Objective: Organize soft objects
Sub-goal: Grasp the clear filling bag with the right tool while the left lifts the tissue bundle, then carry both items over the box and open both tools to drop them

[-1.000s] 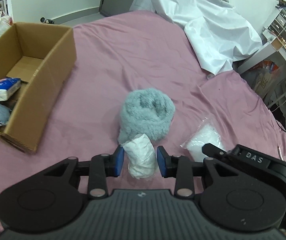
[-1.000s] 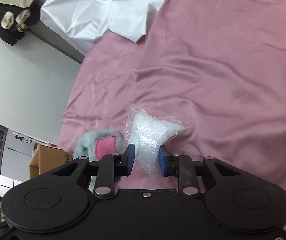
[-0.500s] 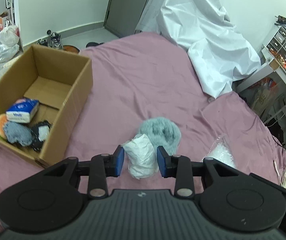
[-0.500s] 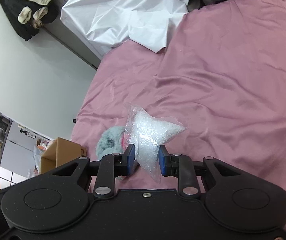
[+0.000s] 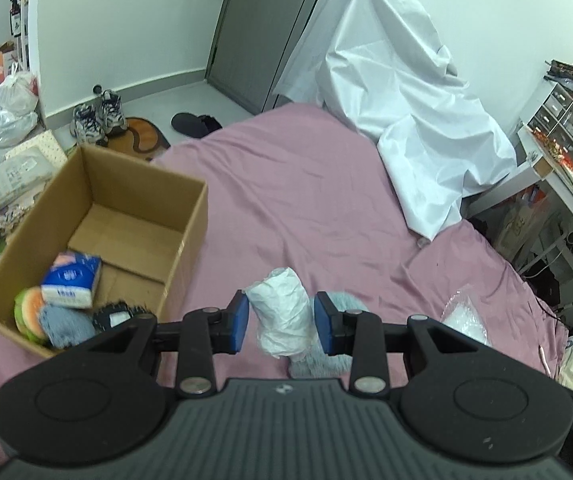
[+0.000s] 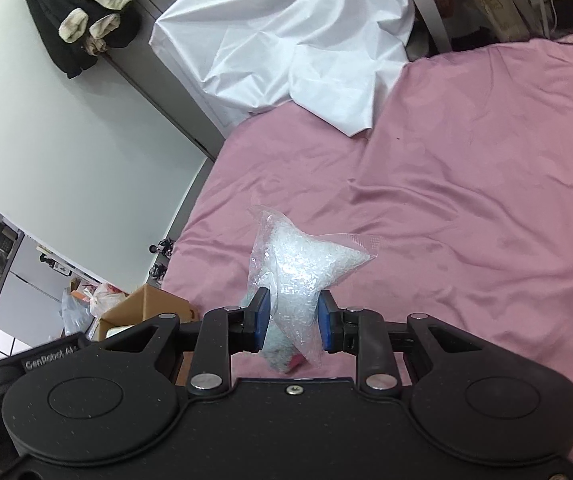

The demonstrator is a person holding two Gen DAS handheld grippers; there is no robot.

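My left gripper (image 5: 281, 322) is shut on a crumpled white bundle (image 5: 282, 316) and holds it high above the pink bed (image 5: 286, 208). A fluffy grey-blue plush (image 5: 326, 356) lies on the bed below it, mostly hidden by the bundle and fingers. My right gripper (image 6: 292, 320) is shut on a clear plastic bag of white filling (image 6: 298, 268), lifted off the bed; that bag also shows in the left wrist view (image 5: 464, 318). An open cardboard box (image 5: 134, 200) stands at the left with a tissue pack (image 5: 72, 280) and other soft items inside.
A white sheet (image 5: 398, 112) drapes over something at the far side of the bed. Shoes (image 5: 98, 116) and bags lie on the floor beyond the box. A desk with drawers (image 5: 566, 152) stands at the right. The box corner also shows in the right wrist view (image 6: 146, 304).
Both grippers have risen well above the bed with their loads. The left view now looks down into the box, and the plush has slid under the left fingers.
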